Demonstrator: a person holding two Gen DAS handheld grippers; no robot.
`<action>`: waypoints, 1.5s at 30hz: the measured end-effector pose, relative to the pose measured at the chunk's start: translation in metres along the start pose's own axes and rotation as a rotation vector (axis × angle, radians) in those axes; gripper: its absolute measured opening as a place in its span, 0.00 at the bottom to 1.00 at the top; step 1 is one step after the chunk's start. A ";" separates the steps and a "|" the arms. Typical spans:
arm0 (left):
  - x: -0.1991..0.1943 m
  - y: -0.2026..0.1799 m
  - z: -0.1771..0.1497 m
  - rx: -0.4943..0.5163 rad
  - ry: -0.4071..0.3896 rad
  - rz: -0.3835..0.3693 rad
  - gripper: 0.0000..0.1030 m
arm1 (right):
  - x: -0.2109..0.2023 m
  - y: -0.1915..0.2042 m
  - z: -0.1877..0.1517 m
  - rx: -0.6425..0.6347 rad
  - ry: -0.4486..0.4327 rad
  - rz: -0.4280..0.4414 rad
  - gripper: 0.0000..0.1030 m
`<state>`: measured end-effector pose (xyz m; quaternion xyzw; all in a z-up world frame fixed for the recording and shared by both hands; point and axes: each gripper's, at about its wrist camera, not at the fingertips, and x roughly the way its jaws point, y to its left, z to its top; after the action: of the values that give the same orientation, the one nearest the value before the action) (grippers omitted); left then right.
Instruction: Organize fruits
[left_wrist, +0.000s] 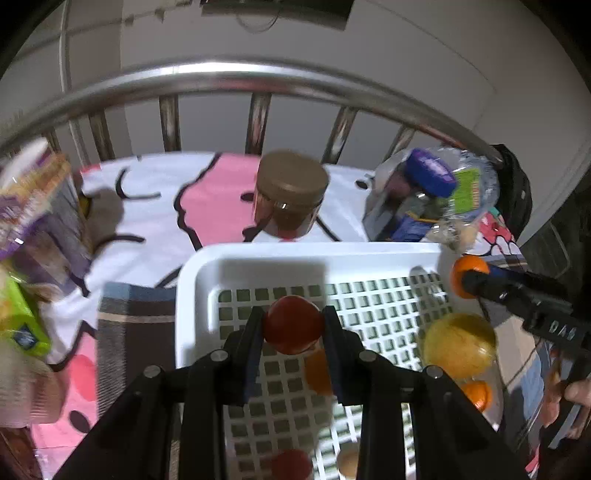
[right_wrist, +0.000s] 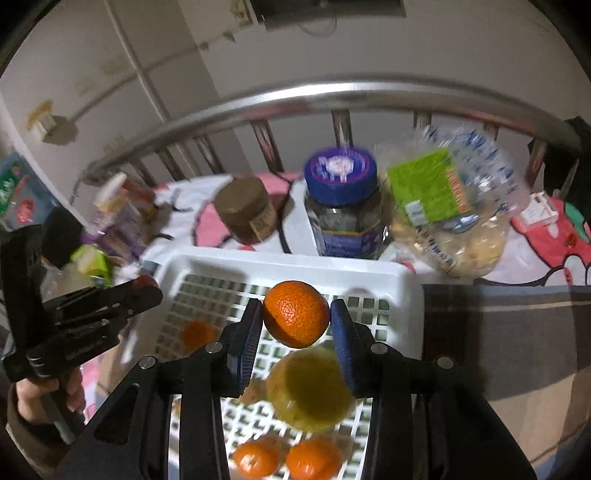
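In the left wrist view, the left gripper (left_wrist: 293, 323) is closed on a red fruit (left_wrist: 292, 325), its pads pressing both sides, held over the white perforated basket (left_wrist: 207, 273) at the centre of the frame. Below it in the basket lie a small orange fruit (left_wrist: 319, 369), another red fruit (left_wrist: 291, 463) and a pale brown one (left_wrist: 349, 461) at the bottom edge. At the right, a yellow fruit (left_wrist: 460, 343) and a small orange one (left_wrist: 478, 395) sit in the basket's right part, and the right gripper (left_wrist: 467, 280) enters from the right edge, clamped on an orange (left_wrist: 461, 277).

The right wrist view shows that orange (right_wrist: 295, 314) from close up, squeezed between the blue pads at centre frame. Under it the yellow fruit (right_wrist: 310, 391) appears blurred, with two small oranges (right_wrist: 288, 458) at the bottom edge. The left gripper (right_wrist: 147, 286) comes in from the left, only a sliver of the red fruit (right_wrist: 144, 281) visible at its tip, and a hand (right_wrist: 40, 398) grips its handle at the lower left.

Behind the basket, on the patterned bedding (left_wrist: 155, 192), stand a brown-lidded jar (left_wrist: 290, 192), a blue-lidded jar (right_wrist: 341, 199) and a clear bag with a green label (right_wrist: 450, 206), in front of a metal rail (left_wrist: 240, 75).
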<state>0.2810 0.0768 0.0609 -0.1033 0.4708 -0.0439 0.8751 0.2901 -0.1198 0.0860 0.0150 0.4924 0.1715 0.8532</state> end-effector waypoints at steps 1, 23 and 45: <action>0.008 0.002 0.000 -0.011 0.016 0.001 0.33 | 0.010 0.000 0.001 -0.007 0.020 -0.014 0.35; -0.077 -0.001 -0.023 -0.107 -0.249 -0.016 0.95 | -0.049 0.010 -0.024 0.027 -0.184 0.003 0.87; -0.206 -0.050 -0.185 0.022 -0.452 -0.067 1.00 | -0.185 0.061 -0.202 -0.067 -0.462 0.005 1.00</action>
<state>0.0137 0.0384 0.1404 -0.1163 0.2587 -0.0538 0.9574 0.0183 -0.1482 0.1486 0.0270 0.2779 0.1818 0.9429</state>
